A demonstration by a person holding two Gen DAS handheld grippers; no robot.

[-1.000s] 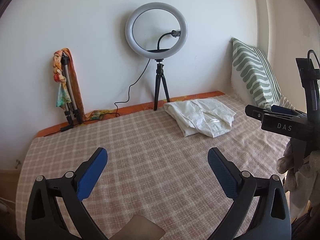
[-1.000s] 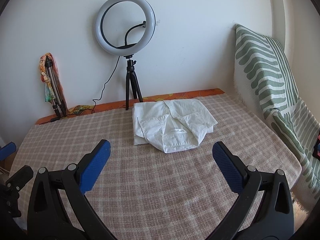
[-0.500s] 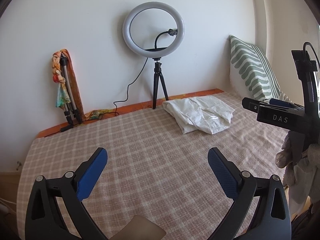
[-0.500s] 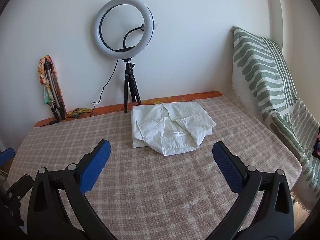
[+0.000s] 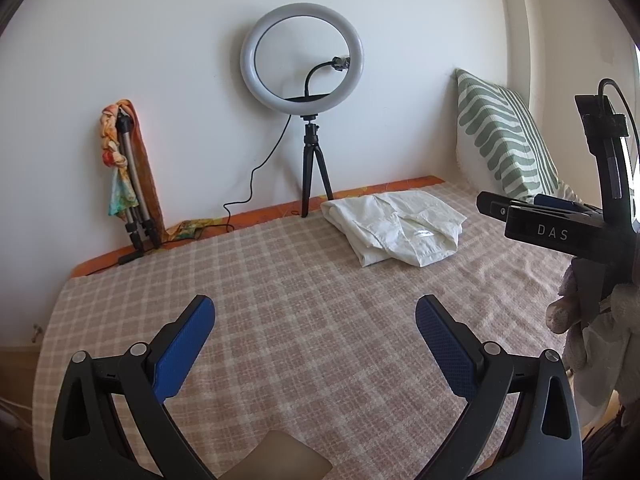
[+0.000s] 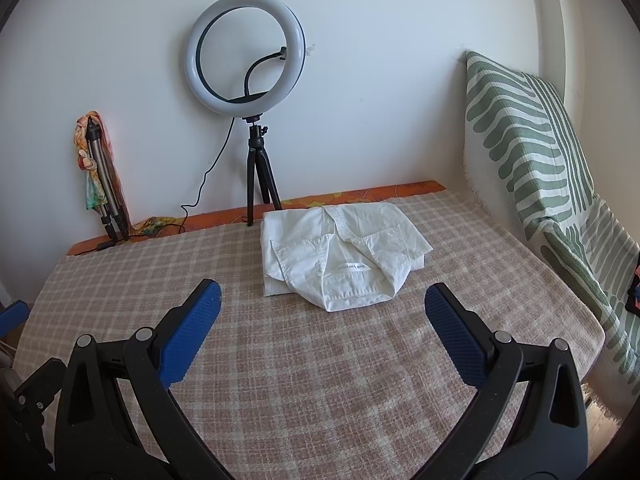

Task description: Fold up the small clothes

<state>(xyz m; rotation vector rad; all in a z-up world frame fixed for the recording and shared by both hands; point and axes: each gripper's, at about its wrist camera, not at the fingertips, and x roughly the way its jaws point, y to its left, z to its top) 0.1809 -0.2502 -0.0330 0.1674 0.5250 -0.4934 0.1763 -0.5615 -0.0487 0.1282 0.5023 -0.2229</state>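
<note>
Lying folded on the checked blanket (image 6: 320,380) of the bed, the white shirt (image 6: 340,256) sits near the far edge, just in front of the ring light (image 6: 246,52) on its small tripod. The right claw (image 6: 322,330) is wide open and holds nothing; the left claw (image 5: 314,338) is also wide open and empty, well apart from the shirt (image 5: 396,226). No container is visible. A striped pillow (image 6: 528,140) leans at the right side. A folded tripod wrapped in colourful cloth (image 5: 126,168) stands by the wall (what the cloth is, I cannot tell). A gloved hand (image 5: 588,320) is cut off at the edge of the left view.
</note>
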